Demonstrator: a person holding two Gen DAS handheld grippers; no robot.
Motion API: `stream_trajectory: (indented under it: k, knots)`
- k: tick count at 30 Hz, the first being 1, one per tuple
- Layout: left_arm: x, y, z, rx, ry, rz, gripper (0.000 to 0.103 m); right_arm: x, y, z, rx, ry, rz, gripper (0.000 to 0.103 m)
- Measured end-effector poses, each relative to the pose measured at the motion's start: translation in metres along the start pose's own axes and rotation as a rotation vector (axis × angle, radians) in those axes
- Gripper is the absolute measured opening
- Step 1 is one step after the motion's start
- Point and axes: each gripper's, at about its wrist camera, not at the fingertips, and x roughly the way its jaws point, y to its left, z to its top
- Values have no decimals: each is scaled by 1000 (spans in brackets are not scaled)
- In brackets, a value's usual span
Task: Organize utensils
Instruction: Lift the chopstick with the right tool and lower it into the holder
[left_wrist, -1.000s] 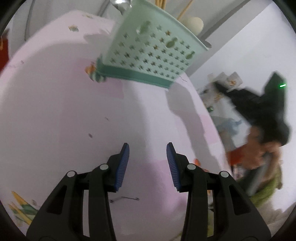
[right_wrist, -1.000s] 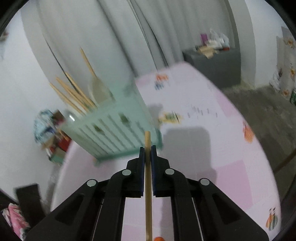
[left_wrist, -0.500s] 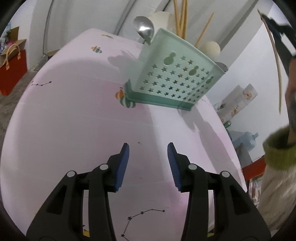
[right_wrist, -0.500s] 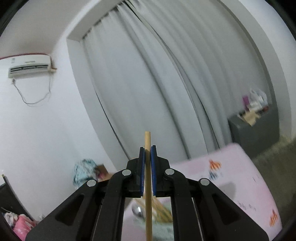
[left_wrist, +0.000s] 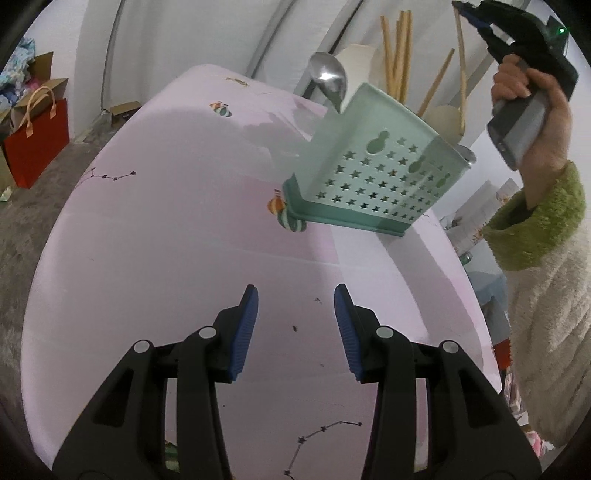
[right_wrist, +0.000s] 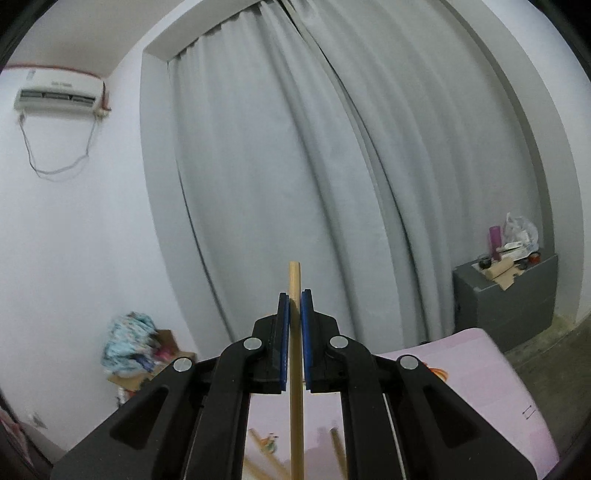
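The step in hand looks like dropping one more chopstick (right_wrist: 295, 369) into the green caddy (left_wrist: 373, 181); the right gripper (right_wrist: 294, 332) is clamped on it, raised above the caddy's far side; its long axis runs near vertical, lower end toward the caddy's opening; next, I judge, it must be lowered among the standing sticks and released; the left gripper (left_wrist: 295, 325) hangs empty, jaws apart, over the pink surface (left_wrist: 166, 240) in front of the caddy.

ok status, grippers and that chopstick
Right gripper shut on chopstick, above green caddy. Left gripper open, empty. Nothing in the way.
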Motion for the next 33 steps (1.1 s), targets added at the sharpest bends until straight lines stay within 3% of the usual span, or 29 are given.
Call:
stream_trajectory:
  k: [13,26,33]
  knots:
    - [2,11,8,-16,-16,-6,41,26,4,-15,-108,-15,-93,7]
    - [-5,15,11,-26,-40,6,41,13,-4,-31,-114,7,-114,7]
    - [-19,13,16,-16,-81,36,45,-15,-15,-38,-81,51,-86,10]
